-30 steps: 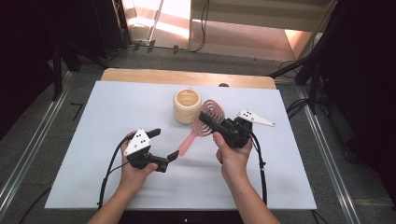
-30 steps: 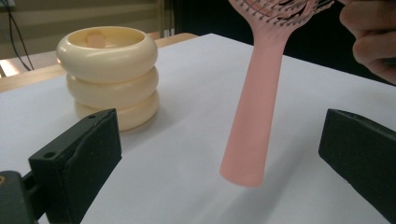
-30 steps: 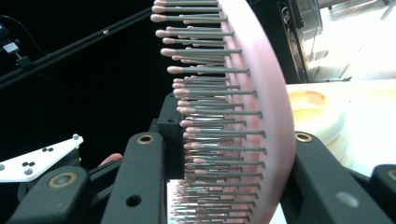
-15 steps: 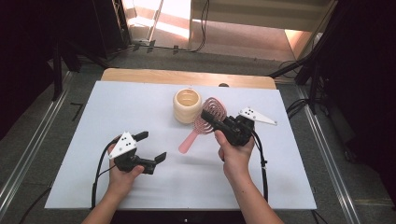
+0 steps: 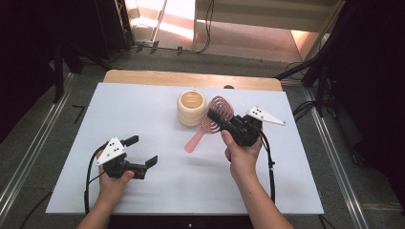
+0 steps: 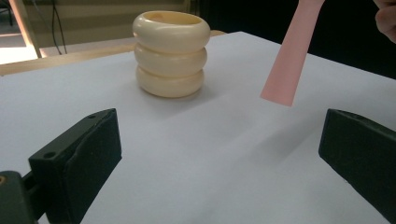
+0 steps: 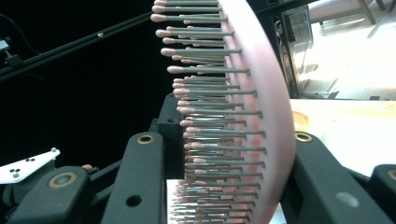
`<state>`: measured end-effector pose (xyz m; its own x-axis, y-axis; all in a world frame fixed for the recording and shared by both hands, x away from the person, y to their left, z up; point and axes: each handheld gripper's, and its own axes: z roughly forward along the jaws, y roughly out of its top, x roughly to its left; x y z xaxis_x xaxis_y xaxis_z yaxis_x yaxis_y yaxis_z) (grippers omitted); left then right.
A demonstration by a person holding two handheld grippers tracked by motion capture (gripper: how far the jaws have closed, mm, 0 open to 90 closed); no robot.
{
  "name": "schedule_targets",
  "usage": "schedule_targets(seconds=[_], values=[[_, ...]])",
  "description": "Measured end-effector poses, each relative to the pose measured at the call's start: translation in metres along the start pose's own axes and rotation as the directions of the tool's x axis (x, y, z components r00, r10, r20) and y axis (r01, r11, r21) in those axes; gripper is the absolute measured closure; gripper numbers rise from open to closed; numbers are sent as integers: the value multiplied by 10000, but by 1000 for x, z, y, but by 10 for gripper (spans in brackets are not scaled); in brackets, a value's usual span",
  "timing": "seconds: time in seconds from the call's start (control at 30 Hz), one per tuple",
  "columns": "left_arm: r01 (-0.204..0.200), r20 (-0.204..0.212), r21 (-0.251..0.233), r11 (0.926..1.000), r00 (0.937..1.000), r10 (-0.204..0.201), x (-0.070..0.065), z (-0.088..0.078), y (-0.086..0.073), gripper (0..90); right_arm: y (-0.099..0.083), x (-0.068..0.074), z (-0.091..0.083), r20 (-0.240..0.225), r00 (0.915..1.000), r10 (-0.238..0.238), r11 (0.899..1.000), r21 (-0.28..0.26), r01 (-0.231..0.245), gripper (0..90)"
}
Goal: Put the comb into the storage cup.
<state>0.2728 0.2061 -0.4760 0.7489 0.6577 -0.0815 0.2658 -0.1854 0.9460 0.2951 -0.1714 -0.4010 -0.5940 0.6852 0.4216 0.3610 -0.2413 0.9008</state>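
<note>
A pink hairbrush (image 5: 197,140) hangs tilted above the white table (image 5: 143,105), its handle end pointing down and to the left. My right gripper (image 5: 217,118) is shut on the brush's round bristled head. In the right gripper view the bristles (image 7: 210,93) run between the two jaws of my right gripper (image 7: 219,172). My left gripper (image 5: 141,150) stands open low over the table at the front left, well apart from the brush. In the left gripper view, my left gripper (image 6: 219,154) has nothing between its pads, and the pink handle (image 6: 292,56) hangs ahead to the right.
A cream ribbed cup (image 5: 191,107) stands upright on the table just left of the brush head; it is also ahead in the left gripper view as the cup (image 6: 170,53). A wooden strip (image 5: 191,78) borders the table's far edge. Metal rails run along both sides.
My left gripper has drawn away from the handle end of the brush, to the left and a little toward the front edge, still open. The right gripper and the brush have stayed put.
</note>
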Motion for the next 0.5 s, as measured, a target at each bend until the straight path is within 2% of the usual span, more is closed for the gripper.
schedule_targets(seconds=[0.5], values=[[164, -514, 22, 9999, 9985, -163, 17, -26, -10, 0, 5, -1, 2, -74, 9985, -548, 9984, -161, 546, 626]])
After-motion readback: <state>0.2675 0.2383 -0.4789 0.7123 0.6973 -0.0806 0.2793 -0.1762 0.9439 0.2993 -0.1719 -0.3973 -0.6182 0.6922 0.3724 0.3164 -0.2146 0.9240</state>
